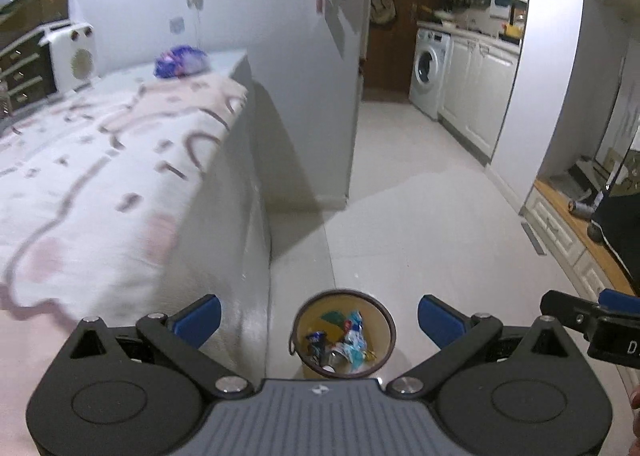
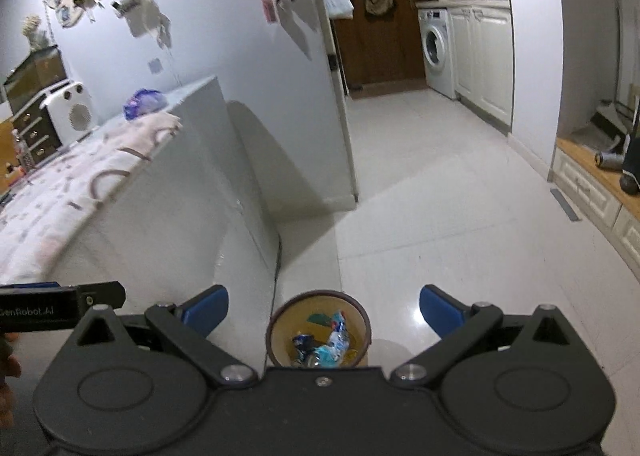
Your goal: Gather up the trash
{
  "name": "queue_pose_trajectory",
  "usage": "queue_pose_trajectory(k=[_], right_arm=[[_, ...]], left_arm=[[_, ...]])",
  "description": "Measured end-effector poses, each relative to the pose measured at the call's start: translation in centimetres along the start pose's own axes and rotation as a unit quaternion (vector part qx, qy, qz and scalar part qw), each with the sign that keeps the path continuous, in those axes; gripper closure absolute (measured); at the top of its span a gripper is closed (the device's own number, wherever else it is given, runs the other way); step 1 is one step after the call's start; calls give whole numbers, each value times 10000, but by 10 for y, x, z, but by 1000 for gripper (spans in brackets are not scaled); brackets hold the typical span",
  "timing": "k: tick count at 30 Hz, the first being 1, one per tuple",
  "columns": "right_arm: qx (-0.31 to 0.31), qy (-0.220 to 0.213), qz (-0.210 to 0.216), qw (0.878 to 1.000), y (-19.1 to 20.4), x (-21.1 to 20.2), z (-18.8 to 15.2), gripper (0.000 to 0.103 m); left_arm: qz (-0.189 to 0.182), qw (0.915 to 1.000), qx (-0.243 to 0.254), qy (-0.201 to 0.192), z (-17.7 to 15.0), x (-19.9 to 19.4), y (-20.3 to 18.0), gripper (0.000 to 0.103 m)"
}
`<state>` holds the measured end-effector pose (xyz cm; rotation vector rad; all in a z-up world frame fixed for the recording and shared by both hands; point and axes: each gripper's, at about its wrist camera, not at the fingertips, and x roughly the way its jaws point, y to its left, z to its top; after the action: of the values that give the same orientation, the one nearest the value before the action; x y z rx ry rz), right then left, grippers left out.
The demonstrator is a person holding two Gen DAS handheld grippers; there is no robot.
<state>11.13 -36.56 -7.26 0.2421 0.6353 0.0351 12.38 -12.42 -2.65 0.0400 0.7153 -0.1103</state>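
A round brown waste bin (image 1: 390, 320) stands on the tiled floor beside the white counter; it holds several crumpled wrappers (image 1: 352, 340). My left gripper (image 1: 320, 320) is wide open and empty, high above the bin, which shows between its blue fingers (image 1: 200, 320). My right gripper (image 2: 324, 314) is also wide open and empty above the same bin (image 2: 280, 316), with the wrappers (image 2: 328, 344) inside. The right gripper's side shows at the left view's right edge (image 1: 600, 320); the left gripper's side shows at the right view's left edge (image 2: 60, 304).
A white counter (image 1: 240, 184) with a patterned pink cloth (image 1: 100, 176) runs along the left; a purple bag (image 1: 182, 61) lies at its far end. A wall corner (image 1: 340, 96) stands ahead, a washing machine (image 1: 430, 72) and cabinets beyond, a low wooden ledge (image 1: 580, 228) at right.
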Motion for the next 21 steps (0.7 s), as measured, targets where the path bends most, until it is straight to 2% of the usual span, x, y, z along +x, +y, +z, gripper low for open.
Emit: queue_pose_trajectory(k=[7, 12, 21], right_arm=[[-155, -323, 225, 9991, 29, -53, 4, 0], [-321, -467, 146, 9983, 50, -83, 1, 0], [-570, -365, -126, 9976, 71, -106, -14, 0]], left_arm=[[167, 9993, -11, -331, -4, -59, 19, 0], [227, 9988, 74, -432, -10, -85, 31, 0], [368, 9990, 87, -225, -31, -101, 52, 0]])
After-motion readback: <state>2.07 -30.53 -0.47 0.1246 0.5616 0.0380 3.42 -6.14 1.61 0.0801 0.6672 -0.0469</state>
